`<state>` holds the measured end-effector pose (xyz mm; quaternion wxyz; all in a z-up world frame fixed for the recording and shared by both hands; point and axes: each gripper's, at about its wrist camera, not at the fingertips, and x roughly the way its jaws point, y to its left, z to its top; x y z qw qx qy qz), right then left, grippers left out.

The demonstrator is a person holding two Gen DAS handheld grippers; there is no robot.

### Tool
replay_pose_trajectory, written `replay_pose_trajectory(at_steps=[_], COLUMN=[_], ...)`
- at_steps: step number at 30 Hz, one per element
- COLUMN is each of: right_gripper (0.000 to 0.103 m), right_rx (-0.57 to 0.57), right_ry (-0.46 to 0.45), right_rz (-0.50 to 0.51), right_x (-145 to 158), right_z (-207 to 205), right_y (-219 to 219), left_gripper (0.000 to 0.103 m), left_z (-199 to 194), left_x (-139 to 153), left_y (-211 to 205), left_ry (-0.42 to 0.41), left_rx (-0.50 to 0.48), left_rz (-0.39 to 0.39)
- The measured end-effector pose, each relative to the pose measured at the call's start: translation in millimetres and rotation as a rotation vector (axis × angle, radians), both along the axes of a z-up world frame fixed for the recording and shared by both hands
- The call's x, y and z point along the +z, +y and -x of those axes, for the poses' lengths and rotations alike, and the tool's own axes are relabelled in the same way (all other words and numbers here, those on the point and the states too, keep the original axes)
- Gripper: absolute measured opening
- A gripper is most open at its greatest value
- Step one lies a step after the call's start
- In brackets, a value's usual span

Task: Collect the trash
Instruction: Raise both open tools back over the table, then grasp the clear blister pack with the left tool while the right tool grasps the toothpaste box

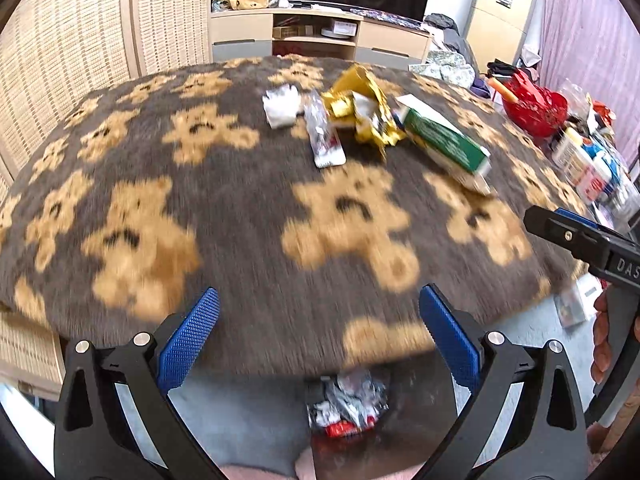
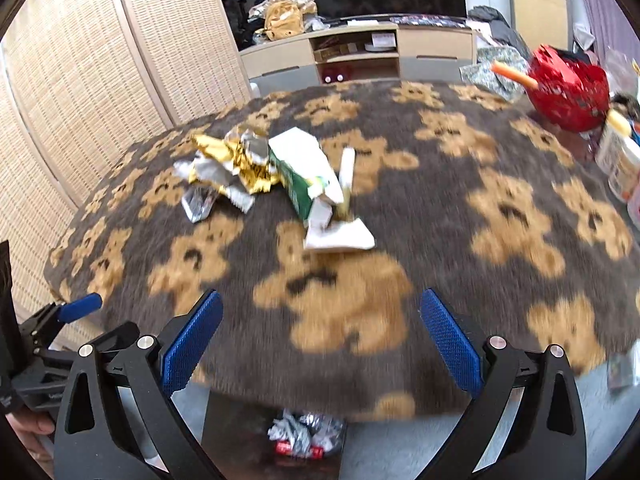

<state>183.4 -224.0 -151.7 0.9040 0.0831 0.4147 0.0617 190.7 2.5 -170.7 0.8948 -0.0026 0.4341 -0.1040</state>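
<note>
Both your left tool (image 1: 319,330) and right tool (image 2: 322,332) hang wide apart and empty above the near edge of the bear-patterned bench (image 1: 240,208). The gold wrapper (image 1: 360,114) lies mid-bench, touching the green carton (image 1: 448,144) and the silver packet (image 1: 324,136).

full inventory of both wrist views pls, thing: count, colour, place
blanket: one, grey with tan bears, covers table
green carton: one, green and white, on blanket, right of wrappers
gold wrapper: one, gold, crumpled mid-pile
silver wrapper: one, left of gold
white wad: one, pile's left end
bagged trash: crumpled silver and red, below table edge
red basket: one, far right
left gripper: jaws open, empty
right gripper: jaws open, empty
</note>
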Motion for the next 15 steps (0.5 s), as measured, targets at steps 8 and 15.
replay_pose_trajectory(at_steps=[8, 15], right_gripper=[0.099, 0.089], right_rx=[0.0, 0.026], right_ry=[-0.035, -0.029], right_rz=[0.021, 0.1], right_x=[-1, -13], right_z=[-49, -81], right_y=[5, 21], left_gripper=[0.086, 0.06], left_z=[-55, -97], left_x=[0, -14], left_y=[0, -5], left_ry=[-0.003, 0.02], left_rx=[0.004, -0.009], left_rz=[-0.001, -0.013])
